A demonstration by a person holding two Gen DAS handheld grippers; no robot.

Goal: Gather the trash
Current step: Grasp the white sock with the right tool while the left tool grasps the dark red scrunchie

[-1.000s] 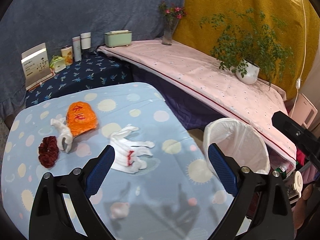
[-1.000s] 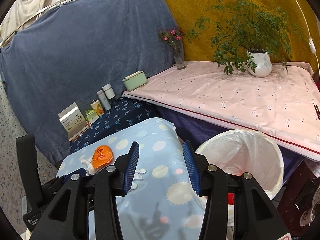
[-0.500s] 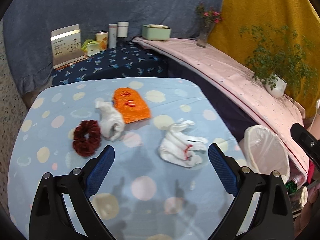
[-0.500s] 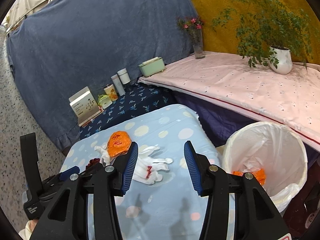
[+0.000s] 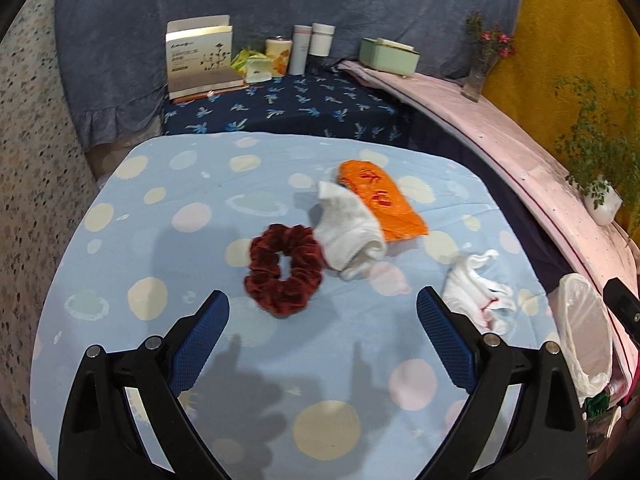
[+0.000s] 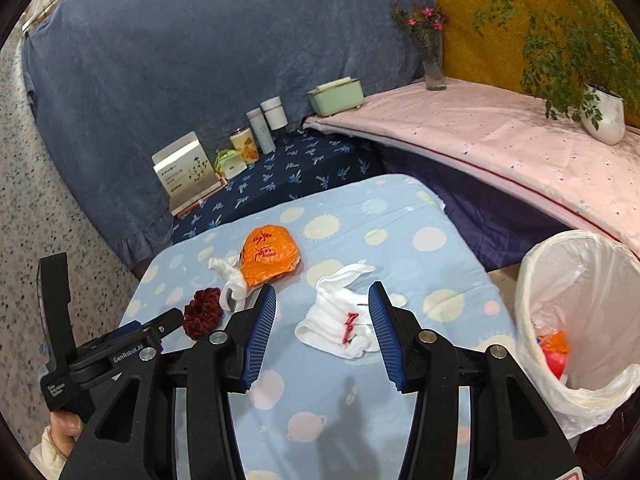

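On the blue dotted table [image 5: 160,240] lie a dark red scrunchie [image 5: 285,268], a rolled white sock [image 5: 348,236], an orange wrapper [image 5: 378,196] and a crumpled white glove with red marks [image 5: 478,294]. My left gripper [image 5: 322,324] is open, just short of the scrunchie. My right gripper [image 6: 322,322] is open, with the white glove [image 6: 340,326] between its fingers' line of sight. The scrunchie [image 6: 202,312], sock [image 6: 232,280] and orange wrapper [image 6: 270,256] show left of it. The white-lined trash bin [image 6: 580,320] stands at the right with orange trash inside.
A dark blue shelf [image 5: 288,108] behind the table holds a box [image 5: 200,56], cans and bottles [image 5: 300,50]. A pink-covered bench [image 6: 500,144] carries a green box [image 6: 336,96], a flower vase [image 6: 432,60] and a potted plant [image 6: 604,112]. The left gripper's body [image 6: 100,356] shows at lower left.
Both grippers have swung left, away from the bin and toward the trash on the table. The scrunchie now sits in front of the left gripper, the glove in front of the right.
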